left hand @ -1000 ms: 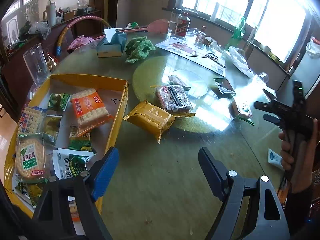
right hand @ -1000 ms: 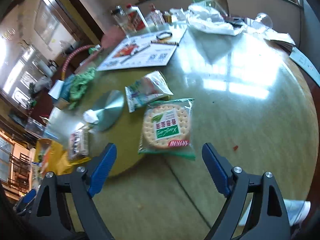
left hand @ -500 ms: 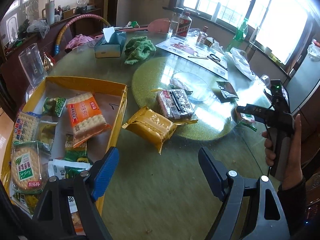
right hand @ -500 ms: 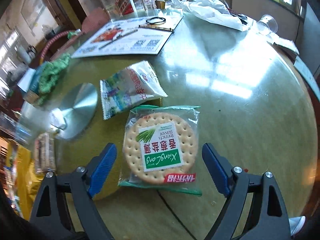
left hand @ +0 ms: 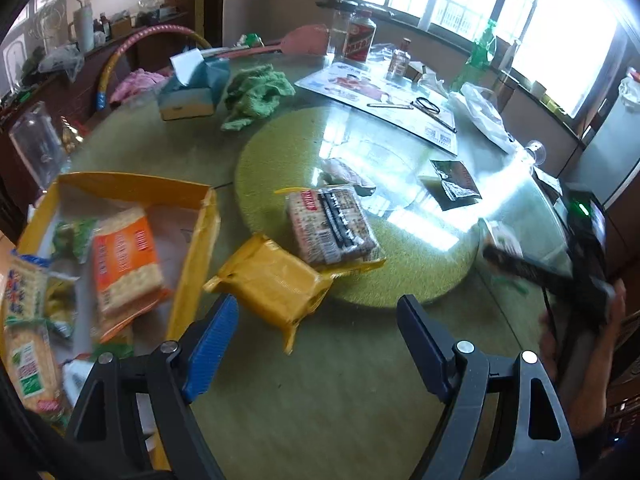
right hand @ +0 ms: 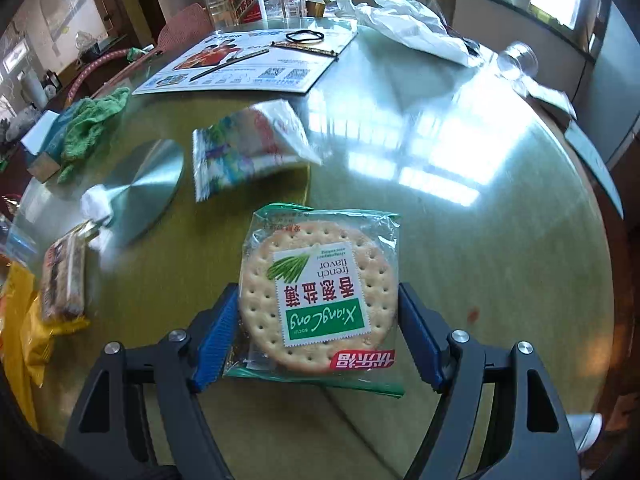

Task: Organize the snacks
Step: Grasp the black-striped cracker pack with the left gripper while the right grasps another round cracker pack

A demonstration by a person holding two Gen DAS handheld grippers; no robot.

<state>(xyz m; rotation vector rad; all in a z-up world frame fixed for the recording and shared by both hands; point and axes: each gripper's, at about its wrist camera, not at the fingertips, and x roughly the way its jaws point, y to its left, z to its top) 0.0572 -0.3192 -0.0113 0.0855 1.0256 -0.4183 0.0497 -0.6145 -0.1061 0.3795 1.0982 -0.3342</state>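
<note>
My right gripper is open, its jaws on either side of a round green-label cracker pack that lies on the glass table. A white-and-green snack bag lies beyond it. My left gripper is open and empty, just short of a yellow snack pack. A clear pack of dark biscuits lies behind it on the green turntable. The yellow box at the left holds several cracker packs, among them an orange one.
A tissue box, a green cloth, bottles, a printed sheet and a white plastic bag stand at the table's far side. A dark sachet lies on the turntable. A metal disc lies left of the right gripper.
My right gripper has moved forward until the round cracker pack sits between its open jaws. My left gripper has come closer to the yellow pack. Both stay open.
</note>
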